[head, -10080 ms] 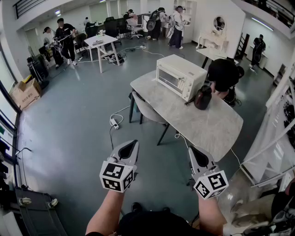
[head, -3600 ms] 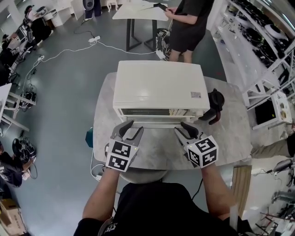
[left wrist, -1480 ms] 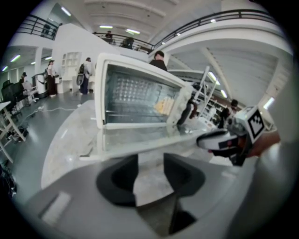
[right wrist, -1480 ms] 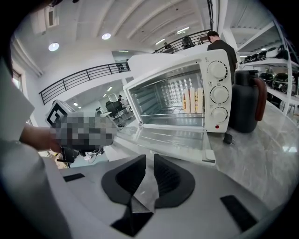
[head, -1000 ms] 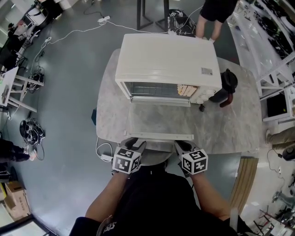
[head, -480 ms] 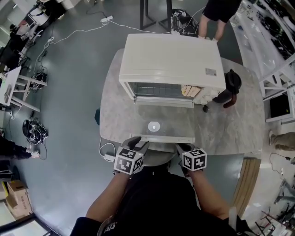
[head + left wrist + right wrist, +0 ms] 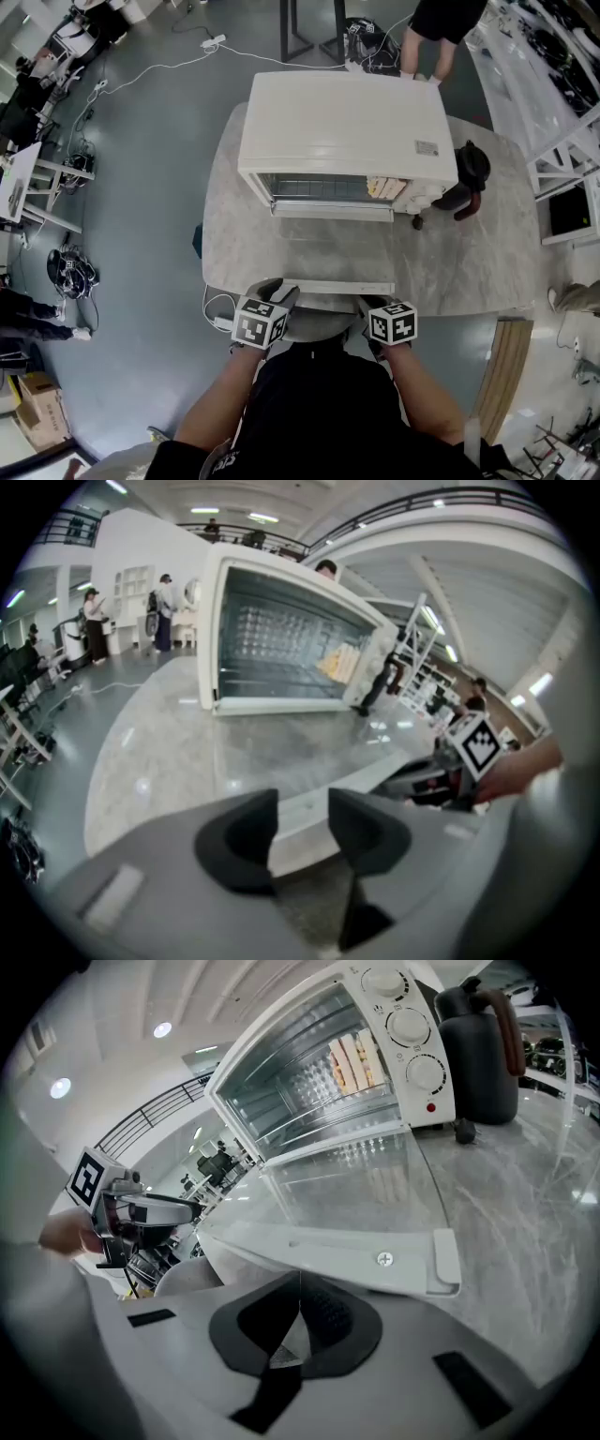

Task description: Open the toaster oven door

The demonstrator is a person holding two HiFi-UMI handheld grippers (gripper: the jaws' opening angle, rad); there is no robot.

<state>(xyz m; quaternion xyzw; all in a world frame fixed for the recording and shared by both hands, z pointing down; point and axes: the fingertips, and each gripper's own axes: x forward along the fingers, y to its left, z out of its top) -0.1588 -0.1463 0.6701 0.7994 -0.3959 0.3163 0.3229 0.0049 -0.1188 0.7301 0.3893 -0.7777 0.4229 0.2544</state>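
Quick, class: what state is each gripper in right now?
Left gripper: closed on the end of the door handle.
Right gripper: closed, holding nothing.

I can read no word or number anywhere here. The small sticker (image 7: 427,147) at the right of my toaster oven's (image 7: 342,117) top is too tiny to make out. The left cube (image 7: 260,324) on my left gripper (image 7: 273,288) and the right cube (image 7: 392,323) on my right gripper (image 7: 368,302) bear only black-and-white square patterns, no letters. Any marks round the dials (image 7: 409,1026) at the oven's right are too blurred to read.
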